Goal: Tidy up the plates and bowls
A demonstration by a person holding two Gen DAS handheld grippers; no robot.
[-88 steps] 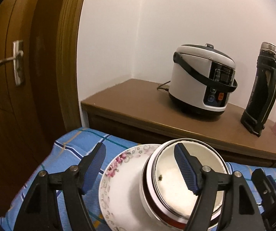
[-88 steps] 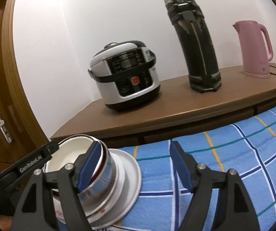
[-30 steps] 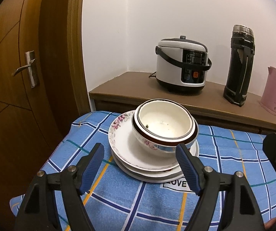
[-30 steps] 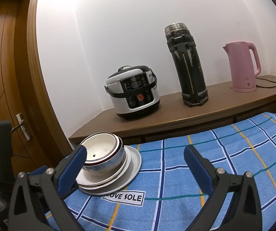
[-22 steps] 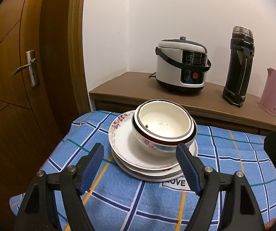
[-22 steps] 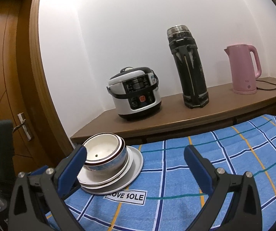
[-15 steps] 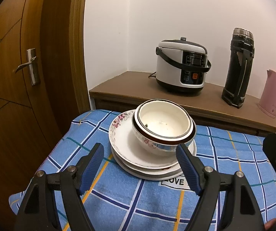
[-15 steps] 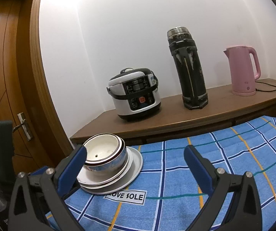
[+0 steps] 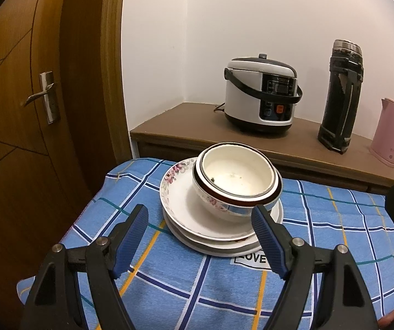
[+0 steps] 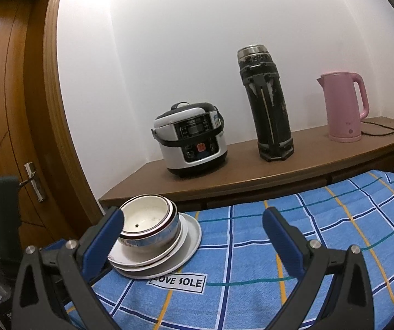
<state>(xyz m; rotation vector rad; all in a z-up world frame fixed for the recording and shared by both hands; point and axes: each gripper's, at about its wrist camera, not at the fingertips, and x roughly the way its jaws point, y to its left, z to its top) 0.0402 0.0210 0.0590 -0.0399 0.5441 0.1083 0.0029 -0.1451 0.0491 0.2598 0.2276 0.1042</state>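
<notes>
Nested white bowls point(image 9: 237, 177) point(image 10: 148, 227), the outer one with a dark red rim and flowers, sit on a stack of white plates point(image 9: 177, 209) point(image 10: 188, 240); the top plate has a floral rim. The stack rests on a blue checked cloth point(image 9: 169, 283) point(image 10: 307, 247). My left gripper point(image 9: 199, 233) is open, held back in front of the stack with nothing between its fingers. My right gripper point(image 10: 193, 233) is open too, to the right of the stack and clear of it.
Behind the cloth a brown wooden counter point(image 9: 186, 126) point(image 10: 320, 162) carries a rice cooker point(image 9: 261, 104) point(image 10: 191, 140), a tall black flask point(image 9: 340, 96) point(image 10: 267, 104) and a pink kettle point(image 9: 392, 130) point(image 10: 344, 107). A wooden door point(image 9: 18, 110) stands at the left.
Both grippers have drawn back from the bowls they were around 2.9 s ago. The stack now sits further off, and over the last second the views barely shift.
</notes>
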